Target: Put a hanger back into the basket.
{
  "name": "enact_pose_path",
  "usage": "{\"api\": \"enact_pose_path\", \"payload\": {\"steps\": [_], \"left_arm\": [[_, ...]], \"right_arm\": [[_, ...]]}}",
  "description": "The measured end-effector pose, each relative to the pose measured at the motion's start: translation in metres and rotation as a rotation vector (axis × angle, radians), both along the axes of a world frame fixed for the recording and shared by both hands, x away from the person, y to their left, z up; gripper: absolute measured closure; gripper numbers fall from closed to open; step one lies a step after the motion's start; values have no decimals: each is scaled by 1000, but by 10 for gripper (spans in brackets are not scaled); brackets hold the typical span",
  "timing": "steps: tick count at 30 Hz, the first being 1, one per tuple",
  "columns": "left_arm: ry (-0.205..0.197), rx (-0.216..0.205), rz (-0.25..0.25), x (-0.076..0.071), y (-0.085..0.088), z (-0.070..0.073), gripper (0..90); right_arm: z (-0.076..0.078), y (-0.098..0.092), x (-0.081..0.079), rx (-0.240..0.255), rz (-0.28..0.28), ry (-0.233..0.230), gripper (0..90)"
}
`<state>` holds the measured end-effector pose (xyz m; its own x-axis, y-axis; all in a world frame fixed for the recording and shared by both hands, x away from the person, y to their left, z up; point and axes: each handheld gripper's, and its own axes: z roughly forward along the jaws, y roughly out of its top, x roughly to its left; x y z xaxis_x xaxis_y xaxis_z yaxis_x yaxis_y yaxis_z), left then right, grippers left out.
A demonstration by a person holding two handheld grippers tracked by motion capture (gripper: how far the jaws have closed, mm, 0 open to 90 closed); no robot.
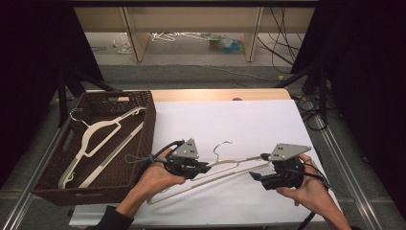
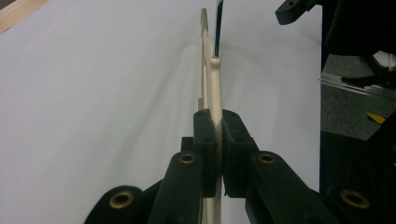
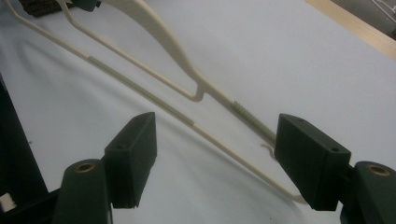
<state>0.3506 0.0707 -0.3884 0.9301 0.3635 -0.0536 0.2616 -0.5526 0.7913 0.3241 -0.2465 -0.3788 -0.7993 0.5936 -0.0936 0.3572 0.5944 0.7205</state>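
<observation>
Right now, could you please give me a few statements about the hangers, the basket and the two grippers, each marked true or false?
1. The left gripper is shut on the cream hanger. True.
2. The right gripper clamps that hanger. False: its jaws stand open around the hanger's end.
3. The wicker basket holds another hanger. True.
4. The basket sits at the table's right. False: it is at the left.

Even overhead light on the white table cover (image 1: 249, 124), dark room edges, soft shadows, slightly blurred close-ups.
</observation>
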Motion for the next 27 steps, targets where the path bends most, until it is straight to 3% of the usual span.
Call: {"api": "enact_pose_path", "payload": {"steps": [3,7,10,11,19,25,27], "left_arm": [[30,-35,37,0,7,7,858],[36,-50,68,1,15,19,858],[10,-42,85,-1,21,35,857],[7,-42,91,-2,22,40,857],[-37,-53,123,-8,45,79,858],[-127,-22,150,-11,75,118,858],[-131,-50,181,-12,85,124,858]], "right_arm": [[2,-1,-5,1,1,-8,310],[2,-2,-11,4,-4,-2,310],[-1,0,-15,12,3,-3,310],[-2,0,-14,15,22,-22,308],[-12,8,-20,18,31,17,297],[-18,9,-20,11,36,28,291],[-19,9,-21,13,38,30,287]]}}
